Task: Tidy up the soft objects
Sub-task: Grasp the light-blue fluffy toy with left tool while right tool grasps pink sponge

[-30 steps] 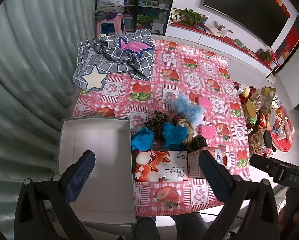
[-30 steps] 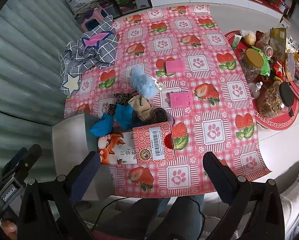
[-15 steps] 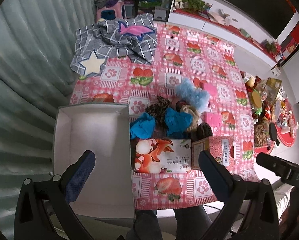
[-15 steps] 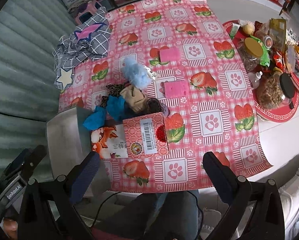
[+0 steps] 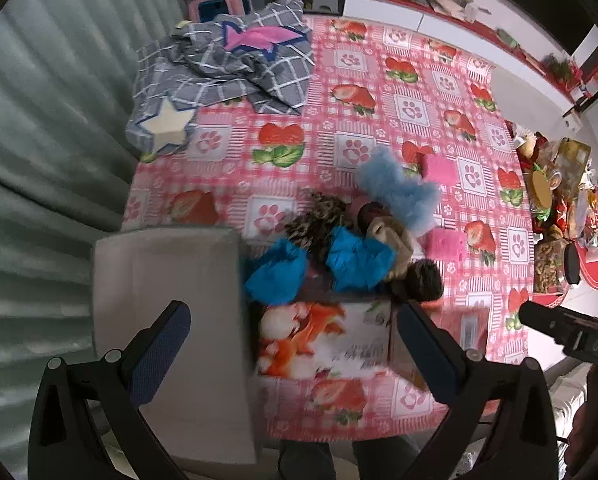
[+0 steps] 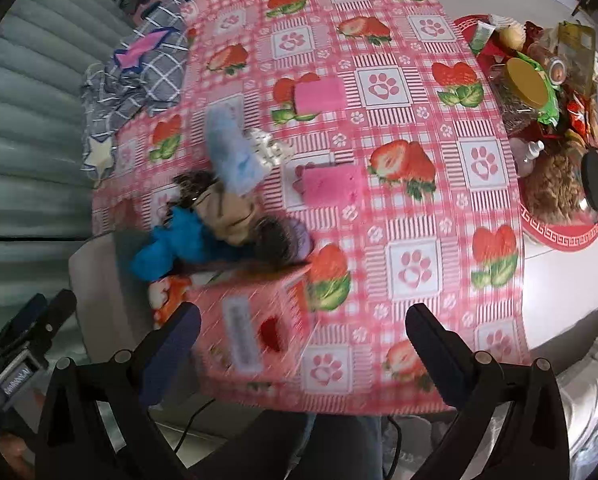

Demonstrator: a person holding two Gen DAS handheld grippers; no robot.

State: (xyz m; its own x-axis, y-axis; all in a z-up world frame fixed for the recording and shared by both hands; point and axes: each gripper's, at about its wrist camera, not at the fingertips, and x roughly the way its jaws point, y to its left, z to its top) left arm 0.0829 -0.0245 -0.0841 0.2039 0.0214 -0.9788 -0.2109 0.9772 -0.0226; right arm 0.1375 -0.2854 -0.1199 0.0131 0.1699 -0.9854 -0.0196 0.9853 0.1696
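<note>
Soft objects pile (image 5: 351, 240) sits mid-table on the tablecloth (image 5: 355, 92), just beyond the printed carton (image 5: 323, 336) at the near edge. Left gripper (image 5: 295, 344) spread wide, holding nothing. Right gripper (image 6: 303, 344) also spread, empty, above the near edge.

Risks, my read:
- Pieces overlap: the blue plush pieces (image 5: 359, 260) touch the leopard-print piece (image 5: 319, 220) and the tan one (image 5: 395, 236). Pinching one likely drags a neighbour.
- The fluffy light-blue piece (image 5: 399, 192) has long pile; pads may catch only fuzz and slip.
- White box (image 5: 167, 300) hangs at the near left corner; a bump could tip it off.
- Both views motion-blurred, so aim is loose.

Two pink pads (image 6: 331, 184), flat and rectangular, lie apart to the right. Grey checked cloth (image 5: 227, 68) crumpled far left.
</note>
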